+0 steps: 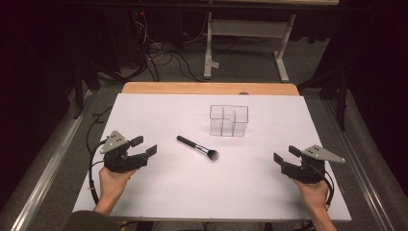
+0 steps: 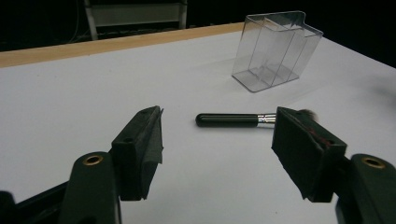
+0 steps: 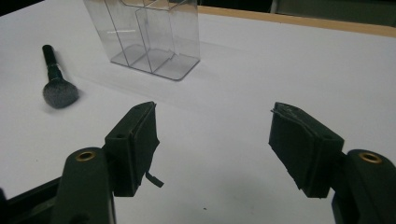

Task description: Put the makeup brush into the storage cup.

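A makeup brush with a black handle and dark bristles lies flat on the white table top, near its middle. Behind it stands a clear plastic organiser with several compartments, upright and holding nothing. My left gripper rests at the table's left, open, jaws pointing right toward the brush with bare table between them. My right gripper rests at the right, open too, pointing left; ahead of it are the organiser and the brush.
The white sheet covers a wooden table whose far edge shows. Beyond it on the floor are cables and a white frame stand. Metal rails run along both sides of the table.
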{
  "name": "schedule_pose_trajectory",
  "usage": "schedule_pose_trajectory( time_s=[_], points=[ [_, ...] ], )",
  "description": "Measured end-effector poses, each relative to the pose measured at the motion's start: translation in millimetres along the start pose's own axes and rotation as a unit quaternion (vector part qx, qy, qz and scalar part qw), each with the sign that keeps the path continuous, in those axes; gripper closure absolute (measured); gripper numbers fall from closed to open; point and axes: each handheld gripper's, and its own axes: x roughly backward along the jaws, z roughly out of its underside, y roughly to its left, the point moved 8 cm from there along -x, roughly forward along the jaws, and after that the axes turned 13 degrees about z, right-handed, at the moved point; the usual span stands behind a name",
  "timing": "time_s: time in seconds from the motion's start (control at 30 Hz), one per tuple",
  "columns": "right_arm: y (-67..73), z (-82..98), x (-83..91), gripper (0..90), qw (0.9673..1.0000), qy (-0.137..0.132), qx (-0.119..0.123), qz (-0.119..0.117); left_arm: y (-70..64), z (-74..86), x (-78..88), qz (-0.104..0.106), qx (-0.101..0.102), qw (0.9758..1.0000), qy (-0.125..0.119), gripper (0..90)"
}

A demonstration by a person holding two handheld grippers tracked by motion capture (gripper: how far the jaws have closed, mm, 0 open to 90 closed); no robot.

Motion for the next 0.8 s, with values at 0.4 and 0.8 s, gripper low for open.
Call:
schedule_pose_trajectory(
  time_s=[0.4, 0.8],
  points=[
    [-0.4, -0.1, 0.1, 34.0, 1.0000, -0.001, -0.001, 0.001, -7.1, -5.3, -5.5, 0.011, 0.005, 0.9999, -0.004, 32.9],
    [-0.4, -0.2, 0.2, 34.0, 1.0000, -0.001, 0.000, 0.001, -18.6, -6.7, -20.9, 0.028, 0.007, 0.9996, 0.000, 32.5]
  ],
)
